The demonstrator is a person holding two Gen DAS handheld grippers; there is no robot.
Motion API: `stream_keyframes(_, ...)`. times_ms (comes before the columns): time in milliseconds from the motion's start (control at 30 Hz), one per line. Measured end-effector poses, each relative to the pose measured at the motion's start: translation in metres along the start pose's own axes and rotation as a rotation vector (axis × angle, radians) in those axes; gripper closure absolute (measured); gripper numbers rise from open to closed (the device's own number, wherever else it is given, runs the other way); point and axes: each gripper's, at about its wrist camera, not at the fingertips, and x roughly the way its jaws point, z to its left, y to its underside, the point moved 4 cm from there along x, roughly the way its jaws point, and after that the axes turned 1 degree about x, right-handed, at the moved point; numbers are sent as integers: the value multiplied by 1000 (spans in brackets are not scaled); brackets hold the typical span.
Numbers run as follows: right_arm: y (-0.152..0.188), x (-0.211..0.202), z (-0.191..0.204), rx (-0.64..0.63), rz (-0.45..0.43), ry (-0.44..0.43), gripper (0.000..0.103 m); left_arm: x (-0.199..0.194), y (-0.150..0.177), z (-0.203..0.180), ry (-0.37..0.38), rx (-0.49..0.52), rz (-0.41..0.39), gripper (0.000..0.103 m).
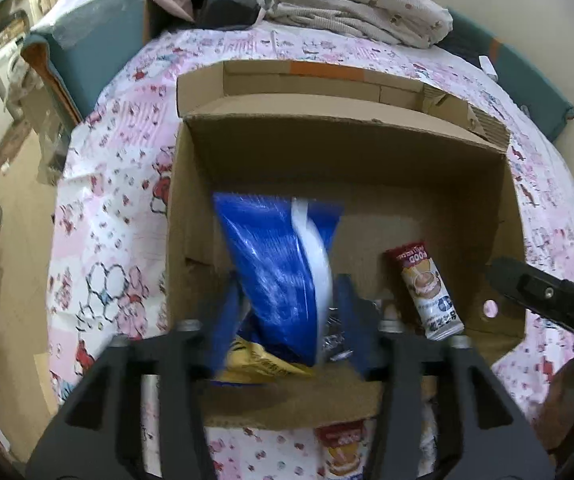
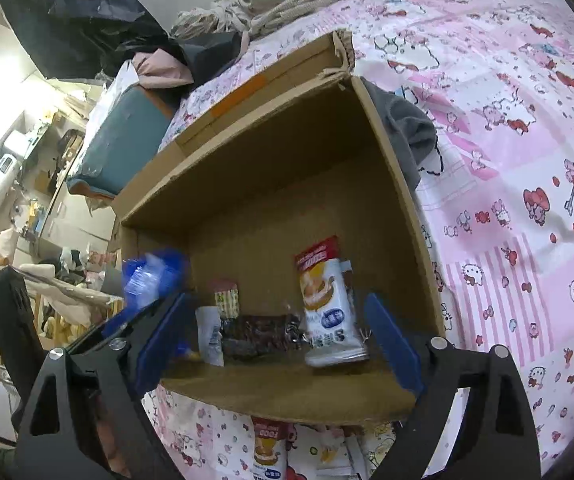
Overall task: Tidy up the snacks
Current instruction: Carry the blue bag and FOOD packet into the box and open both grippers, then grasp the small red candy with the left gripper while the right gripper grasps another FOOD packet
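Now both my grippers, left and right, gape over the box; blue bag stands loose between left fingers, nearest it

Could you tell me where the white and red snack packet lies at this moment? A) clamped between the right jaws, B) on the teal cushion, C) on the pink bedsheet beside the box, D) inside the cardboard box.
D: the white and red snack packet lies on the floor of the cardboard box, with the right gripper open around it, not touching.
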Motion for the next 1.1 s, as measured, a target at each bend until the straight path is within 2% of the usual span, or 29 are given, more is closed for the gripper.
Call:
stream_keyframes(33,-1,-1,1,-10,-2,3,11,-1,0,0,2,-4,-2,21)
stream_keyframes(100,-2,-3,1,-17,-17,8,11,-5,0,1,-5,-7,-20,13)
stream_keyframes(400,-5,-10,1,-6,-32,7,11,-15,2,6,-10,-15,-28,13)
stream_keyframes(600,6,-13,20,-73,-32,-8,11,-34,10,14,29,-55,-3,13)
stream_keyframes(700,11,-16,23,-77,-26,-7,11,-46,16,19,20,-56,-21,13)
stream_keyframes(1100,48,-46,24,-63,-4,2,11,-73,56,50,25,-121,2,13)
